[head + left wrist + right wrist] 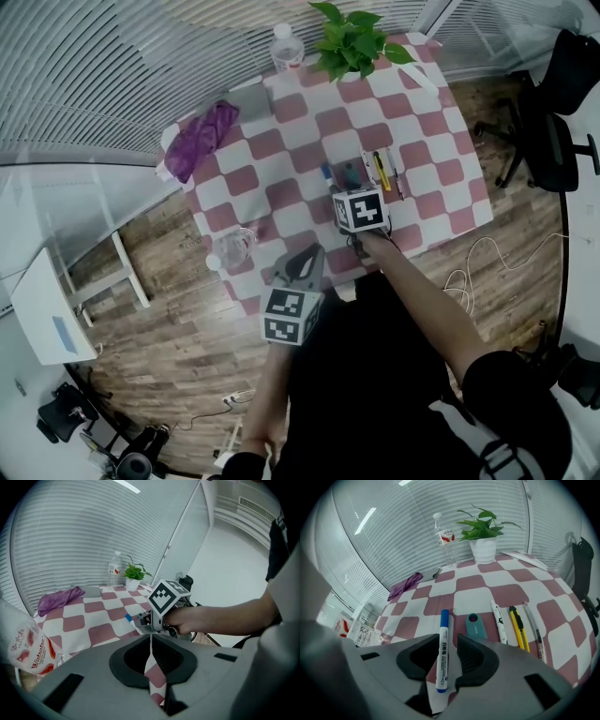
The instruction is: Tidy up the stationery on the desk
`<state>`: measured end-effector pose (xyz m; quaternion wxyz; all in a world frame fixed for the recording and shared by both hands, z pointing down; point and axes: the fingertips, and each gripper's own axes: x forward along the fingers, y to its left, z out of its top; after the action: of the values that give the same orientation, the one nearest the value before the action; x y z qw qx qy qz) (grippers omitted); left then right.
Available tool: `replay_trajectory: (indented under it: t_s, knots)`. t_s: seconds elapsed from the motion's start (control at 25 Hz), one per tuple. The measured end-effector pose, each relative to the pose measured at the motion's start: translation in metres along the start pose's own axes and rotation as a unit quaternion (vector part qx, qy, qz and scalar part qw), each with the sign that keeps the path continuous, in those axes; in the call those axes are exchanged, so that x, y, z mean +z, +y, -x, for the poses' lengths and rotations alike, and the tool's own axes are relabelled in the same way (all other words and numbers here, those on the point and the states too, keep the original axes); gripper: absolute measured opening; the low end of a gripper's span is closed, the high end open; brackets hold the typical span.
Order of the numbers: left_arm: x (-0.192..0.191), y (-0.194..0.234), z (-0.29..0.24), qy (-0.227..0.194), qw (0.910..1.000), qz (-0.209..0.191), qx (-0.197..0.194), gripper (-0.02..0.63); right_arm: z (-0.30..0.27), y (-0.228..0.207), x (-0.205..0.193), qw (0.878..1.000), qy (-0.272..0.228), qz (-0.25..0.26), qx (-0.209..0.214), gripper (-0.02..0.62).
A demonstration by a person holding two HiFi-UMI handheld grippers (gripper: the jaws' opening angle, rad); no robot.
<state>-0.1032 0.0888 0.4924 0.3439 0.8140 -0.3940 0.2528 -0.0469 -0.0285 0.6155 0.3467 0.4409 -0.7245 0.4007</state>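
Marker, white barrel, blue cap, lies between parted jaws of right gripper; left gripper jaws together.

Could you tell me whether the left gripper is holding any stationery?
No, the left gripper has its jaws pressed together in its own view, with nothing between them.

The head view looks steeply down from well above the checked table. The left gripper view sits low at its near edge, facing across, with the right gripper close ahead. The right gripper view peers from close over the same table toward the plant — which all three views share.
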Motion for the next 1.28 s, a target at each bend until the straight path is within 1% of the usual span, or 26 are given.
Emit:
replay_trajectory:
  t_s: [0.28, 0.48, 0.64, 0.84, 1.04, 1.16, 1.28]
  knots:
    - [-0.001, -0.004, -0.001, 0.002, 1.0, -0.002, 0.001, 0.041, 0.007, 0.002, 0.0, 1.0, -0.01, 0.002, 0.012, 0.135]
    - [0.004, -0.004, -0.001, 0.0, 1.0, -0.006, 0.008, 0.041, 0.032, 0.001, 0.004, 0.999, -0.029, -0.006, 0.03, 0.128]
    - [0.013, -0.008, -0.002, -0.01, 0.9997, -0.003, 0.022, 0.041, 0.058, -0.01, 0.006, 0.998, -0.044, -0.001, 0.043, 0.104]
    - [0.022, -0.015, -0.007, -0.026, 0.9985, 0.009, 0.046, 0.041, 0.079, -0.041, 0.004, 0.997, -0.055, 0.015, 0.043, 0.065]
    - [0.034, -0.023, -0.006, -0.046, 0.9959, 0.02, 0.076, 0.041, 0.1, -0.064, 0.004, 0.996, -0.065, 0.029, 0.057, 0.036]
    - [0.039, -0.027, -0.003, -0.055, 0.994, 0.024, 0.091, 0.041, 0.116, -0.072, 0.008, 0.994, -0.08, 0.041, 0.067, 0.025]
    - [0.045, -0.034, 0.001, -0.067, 0.9926, 0.023, 0.099, 0.041, 0.135, -0.077, 0.015, 0.99, -0.104, 0.061, 0.077, 0.021]
